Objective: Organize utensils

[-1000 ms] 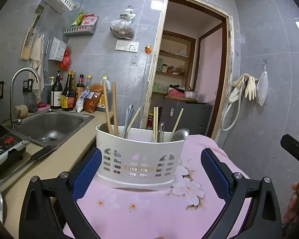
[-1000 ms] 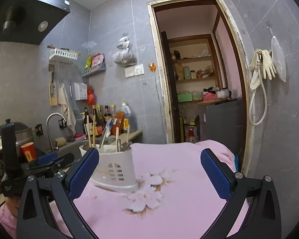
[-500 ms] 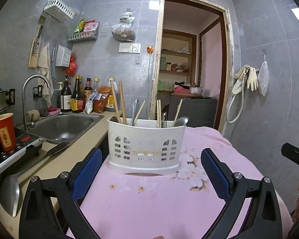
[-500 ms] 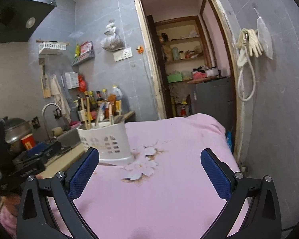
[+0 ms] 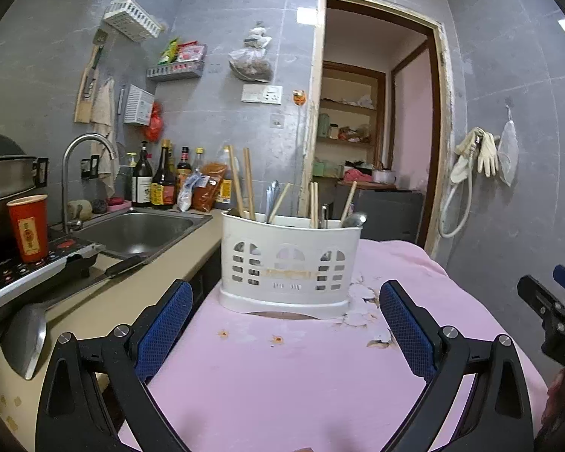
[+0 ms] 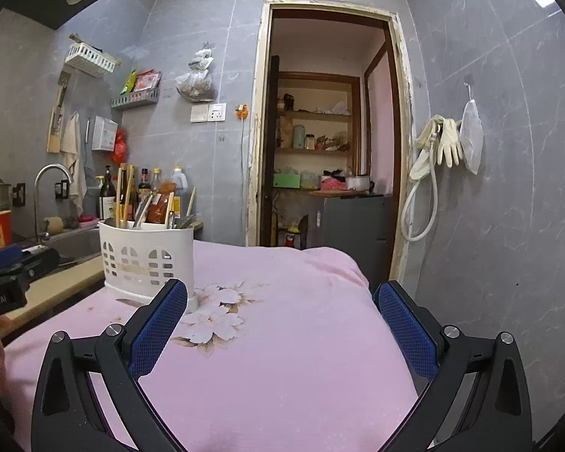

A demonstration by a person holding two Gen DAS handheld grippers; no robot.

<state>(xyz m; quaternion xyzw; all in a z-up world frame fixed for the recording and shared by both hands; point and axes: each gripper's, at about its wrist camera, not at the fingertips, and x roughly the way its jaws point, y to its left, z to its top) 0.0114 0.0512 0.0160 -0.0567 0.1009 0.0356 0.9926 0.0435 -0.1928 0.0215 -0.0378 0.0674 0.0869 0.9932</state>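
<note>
Your left tongs (image 5: pixel 284 324) and right tongs (image 6: pixel 282 324) both gape wide and hold nothing above the pink cloth (image 6: pixel 290 339). The white utensil holder (image 5: pixel 288 263), filled with chopsticks (image 5: pixel 243 182) and spoons, stands mid-frame beyond the left tongs, and left of centre in the right view.

Even ceiling light; sharp; fisheye warp + dark vignette at edges.

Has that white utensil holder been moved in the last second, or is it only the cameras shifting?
Cannot tell for sure. The holder sits by the same flower print on the pink cloth, so likely only the cameras backed away.
</note>
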